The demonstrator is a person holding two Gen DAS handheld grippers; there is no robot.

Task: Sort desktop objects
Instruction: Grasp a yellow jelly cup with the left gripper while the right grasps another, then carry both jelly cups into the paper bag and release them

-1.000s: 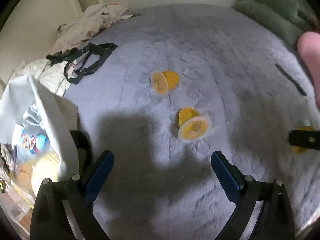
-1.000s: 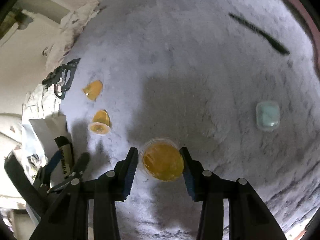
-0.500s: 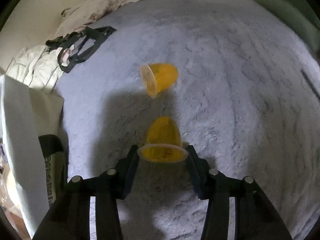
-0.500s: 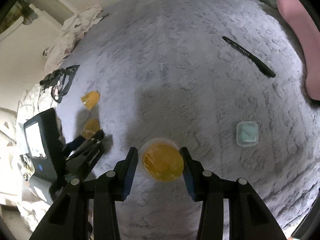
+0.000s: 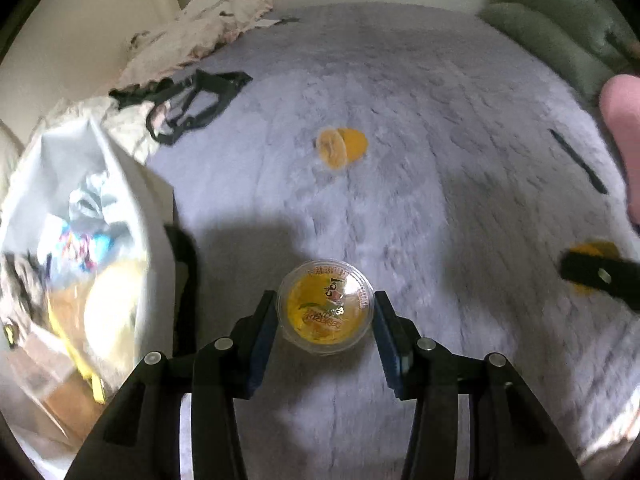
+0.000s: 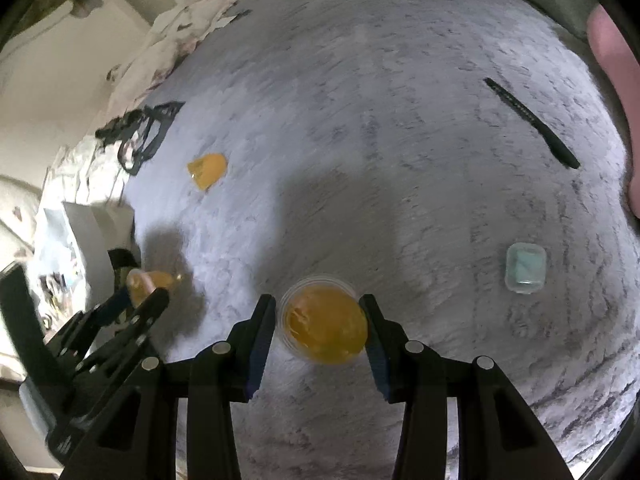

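Note:
My left gripper (image 5: 325,310) is shut on an orange jelly cup (image 5: 326,306), whose printed lid faces the camera, lifted above the grey fluffy blanket (image 5: 400,80). In the right wrist view my right gripper (image 6: 322,322) is shut on a second orange jelly cup (image 6: 323,322). A third jelly cup (image 5: 342,146) lies on its side further back on the blanket; the right wrist view shows this lying cup (image 6: 208,174) at mid left. The left gripper (image 6: 140,300) with its cup appears at the left of the right wrist view.
An open white bag (image 5: 80,232) with packets inside stands at the left edge. A black pen (image 6: 532,122) and a pale green case (image 6: 525,268) lie on the right. Black straps (image 5: 192,100) and crumpled cloth (image 5: 192,36) sit at the back left. Green cushions (image 5: 552,20) are back right.
The left gripper went from open above the blanket to shut on the nearer jelly cup, then lifted it and turned its lid to the camera. The right gripper kept its cup.

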